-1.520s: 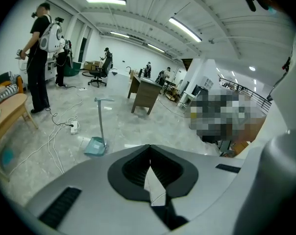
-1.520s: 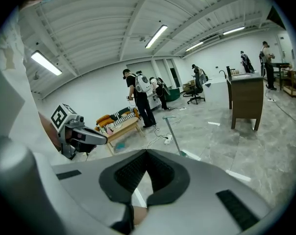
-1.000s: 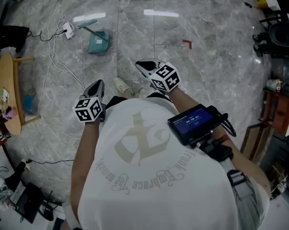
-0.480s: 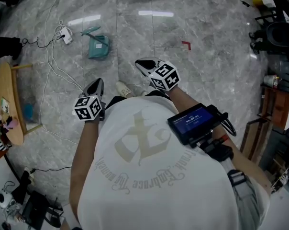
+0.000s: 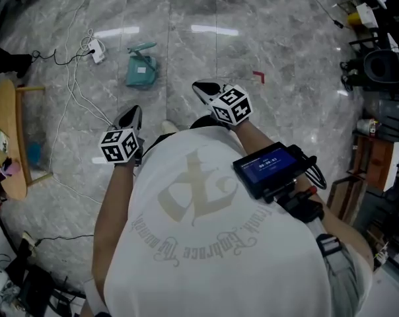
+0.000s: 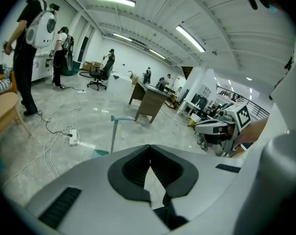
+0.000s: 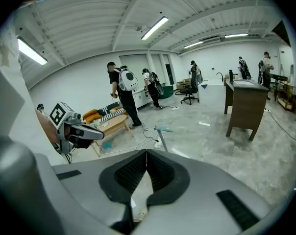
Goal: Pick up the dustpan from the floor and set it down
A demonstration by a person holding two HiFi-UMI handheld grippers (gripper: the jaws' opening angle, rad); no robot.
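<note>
Teal dustpan (image 5: 139, 72), power strip (image 5: 96, 49) near, cables (image 5: 71, 91)

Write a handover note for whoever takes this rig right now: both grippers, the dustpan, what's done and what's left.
Left hand-held gripper: shut, empty.
Right hand-held gripper: shut, empty.
Dustpan: teal, on the floor with its handle up, ahead and to the left of both grippers, beside a power strip. Neither gripper touches it.
Done: nothing yet.
Left: get to the dustpan, open a gripper, grip the handle, lift it, set it down.
</note>
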